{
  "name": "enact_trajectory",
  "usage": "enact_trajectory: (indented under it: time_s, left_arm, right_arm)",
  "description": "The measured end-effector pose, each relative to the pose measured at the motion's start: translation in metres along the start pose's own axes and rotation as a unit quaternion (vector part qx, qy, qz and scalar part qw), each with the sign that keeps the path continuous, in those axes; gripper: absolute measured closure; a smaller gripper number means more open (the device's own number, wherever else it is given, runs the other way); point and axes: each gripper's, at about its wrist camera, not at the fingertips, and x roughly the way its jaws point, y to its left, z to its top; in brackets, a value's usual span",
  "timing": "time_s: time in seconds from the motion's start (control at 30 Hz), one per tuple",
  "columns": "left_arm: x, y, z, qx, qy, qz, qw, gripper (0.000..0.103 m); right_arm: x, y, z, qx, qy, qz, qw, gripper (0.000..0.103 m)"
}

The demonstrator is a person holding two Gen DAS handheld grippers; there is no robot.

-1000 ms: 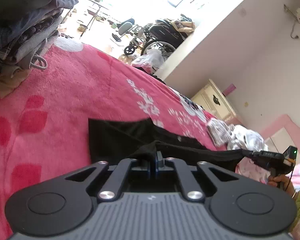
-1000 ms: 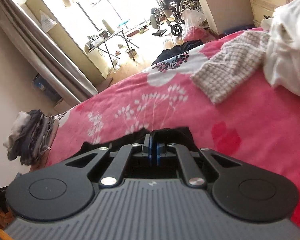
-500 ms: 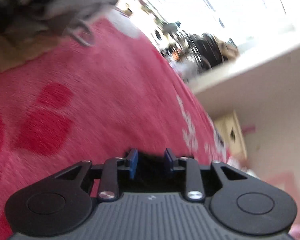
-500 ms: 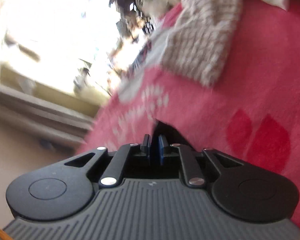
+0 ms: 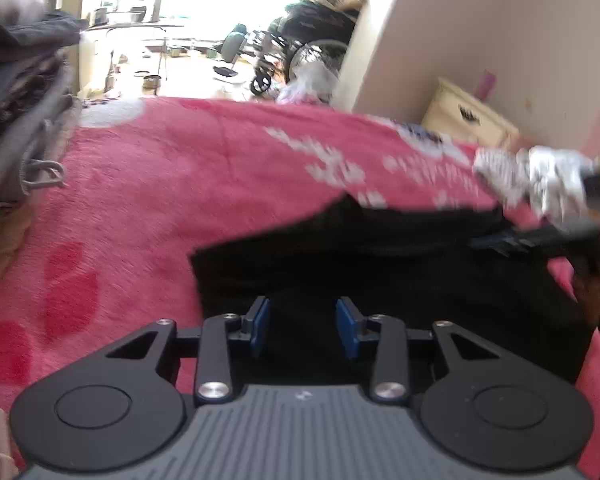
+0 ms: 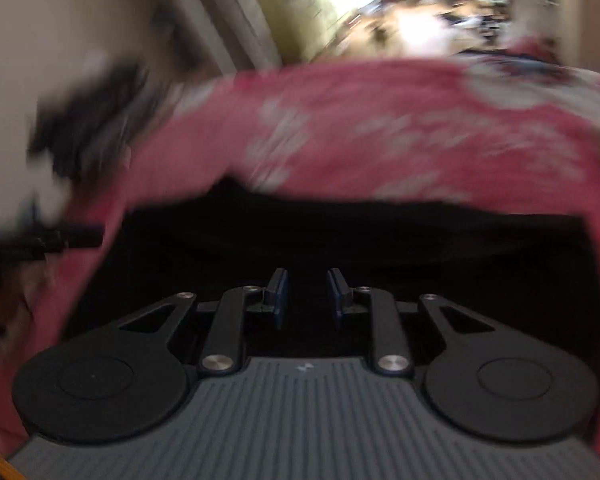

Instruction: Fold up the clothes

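Note:
A black garment lies flat on the pink flowered blanket. My left gripper hovers over its near left part, open, blue pads apart with nothing between them. In the blurred right wrist view the same black garment fills the middle, and my right gripper stands open above it. The right gripper also shows in the left wrist view as a dark blurred shape at the garment's far right edge. At the left edge of the right wrist view the left gripper appears.
A stack of folded clothes sits at the left of the bed. Pale knit and white garments lie at the far right. Beyond the bed stand a cream dresser, a white wall and a wheelchair.
Both grippers were shut on the black garment a second ago; both have let go and now stand open above it. The garment lies flat, and both cameras have swung.

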Motion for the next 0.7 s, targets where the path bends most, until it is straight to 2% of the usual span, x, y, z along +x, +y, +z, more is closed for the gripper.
enact_trajectory:
  time_s: [0.03,0.13,0.2,0.23,0.27,0.33,0.37,0.43,0.53,0.6,0.67,0.7]
  left_arm:
    - [0.004,-0.001,0.000,0.007,-0.001,0.009,0.9999,0.065]
    - [0.016,-0.001,0.003,0.026,-0.011,0.040,0.9988,0.065]
    - [0.024,-0.002,0.006,0.038,-0.017,0.060,0.9973,0.065]
    - [0.028,-0.002,0.007,0.045,-0.020,0.071,0.9963,0.065]
    - [0.032,0.002,0.011,0.037,-0.024,0.078,0.9959,0.065]
    - [0.040,0.011,0.019,0.017,-0.030,0.090,0.9954,0.065]
    - [0.043,0.016,0.022,0.010,-0.034,0.097,0.9946,0.064]
    - [0.048,0.026,0.027,-0.006,-0.043,0.117,0.9922,0.061]
    - [0.051,0.049,0.031,-0.065,-0.050,0.122,0.9891,0.061]
    - [0.047,0.061,0.032,-0.105,-0.056,0.130,0.9845,0.063]
    - [0.041,0.070,0.032,-0.136,-0.057,0.124,0.9812,0.063]
    - [0.037,0.073,0.032,-0.149,-0.057,0.120,0.9799,0.063]
  right_arm:
    - [0.015,0.004,0.004,-0.003,0.006,-0.008,1.000,0.084]
    - [0.038,0.001,0.024,0.020,-0.029,-0.029,0.999,0.088]
    - [0.041,-0.010,0.036,0.058,-0.063,-0.046,0.995,0.089]
    - [0.037,-0.015,0.041,0.072,-0.079,-0.071,0.992,0.086]
    - [0.033,-0.019,0.043,0.089,-0.091,-0.077,0.989,0.085]
    - [0.024,-0.027,0.045,0.125,-0.114,-0.075,0.983,0.085]
    - [0.019,-0.024,0.044,0.126,-0.115,-0.057,0.984,0.085]
    - [0.010,-0.008,0.041,0.102,-0.100,-0.006,0.990,0.085]
    - [0.019,0.038,0.035,0.016,-0.039,0.063,0.997,0.085]
    - [0.035,0.064,0.032,-0.028,-0.005,0.076,0.997,0.085]
    - [0.065,0.076,0.036,-0.029,0.020,0.069,0.997,0.085]
    - [0.077,0.075,0.040,-0.012,0.015,0.062,0.998,0.089]
